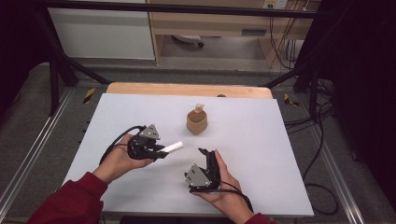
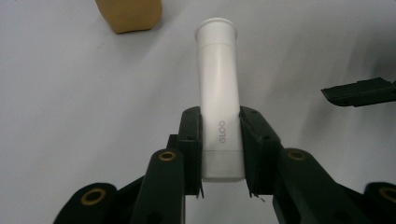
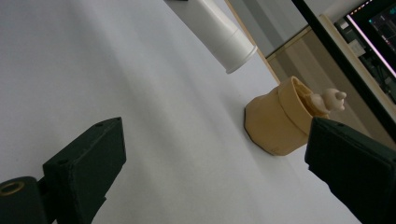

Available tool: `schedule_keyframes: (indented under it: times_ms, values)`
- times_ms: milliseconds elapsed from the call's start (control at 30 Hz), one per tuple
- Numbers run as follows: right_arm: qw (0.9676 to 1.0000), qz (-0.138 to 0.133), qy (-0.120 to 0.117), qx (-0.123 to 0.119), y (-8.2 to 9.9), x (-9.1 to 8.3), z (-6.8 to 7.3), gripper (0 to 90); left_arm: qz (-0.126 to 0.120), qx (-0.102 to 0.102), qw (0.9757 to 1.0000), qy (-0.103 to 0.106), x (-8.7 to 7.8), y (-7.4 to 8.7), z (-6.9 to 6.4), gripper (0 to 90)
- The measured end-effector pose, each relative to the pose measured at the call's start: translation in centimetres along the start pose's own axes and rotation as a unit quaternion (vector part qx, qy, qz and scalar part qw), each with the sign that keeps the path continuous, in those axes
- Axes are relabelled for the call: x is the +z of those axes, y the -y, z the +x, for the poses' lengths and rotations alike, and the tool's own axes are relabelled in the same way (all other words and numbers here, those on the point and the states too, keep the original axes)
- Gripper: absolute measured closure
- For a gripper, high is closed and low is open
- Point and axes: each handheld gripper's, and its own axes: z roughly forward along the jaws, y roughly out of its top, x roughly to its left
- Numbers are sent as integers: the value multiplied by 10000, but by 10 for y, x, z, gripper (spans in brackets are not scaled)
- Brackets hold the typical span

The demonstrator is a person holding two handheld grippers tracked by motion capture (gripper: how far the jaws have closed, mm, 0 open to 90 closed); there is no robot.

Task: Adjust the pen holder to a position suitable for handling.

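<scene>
My left gripper (image 1: 161,152) is shut on a white tube (image 1: 172,148) with a flared cap end, held over the table and pointing right. In the left gripper view its pads clamp the tube (image 2: 218,93) near the lower end, which reads "GLOO". My right gripper (image 1: 208,154) stands open near the table's front edge, nothing between its jaws. A tan cup (image 1: 197,121) with a small pale figure (image 1: 200,108) in it stands at the table's middle. In the right gripper view the cup (image 3: 276,122) lies ahead to the right, the tube's cap end (image 3: 229,42) above.
The white table top (image 1: 116,116) has a wooden edge (image 1: 187,88) at the back. Black frame bars and cables (image 1: 322,135) run along the right side. One jaw tip of the right gripper (image 2: 359,92) pokes in at the right of the left gripper view.
</scene>
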Motion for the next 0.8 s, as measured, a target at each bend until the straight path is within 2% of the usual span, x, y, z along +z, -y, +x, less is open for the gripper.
schedule_keyframes:
  times_ms: [133, 333, 533, 800]
  values:
    - [10000, 16, 19, 29, -1, 2, -1, 59, -73, -73, 9999, -7, -3, 2, 5, 712]
    - [9999, 129, 9, 33, 0, 8, 1, 64, -20, -173, 9998, -96, -8, 10, 11, 713]
    - [9997, 114, 130, -164, -3, 5, 5, 94, -113, -246, 9995, -144, -18, 14, 12, 712]
    - [9987, 136, 258, -412, -3, 8, 6, 132, -99, -204, 9996, -187, -21, 9, 14, 712]
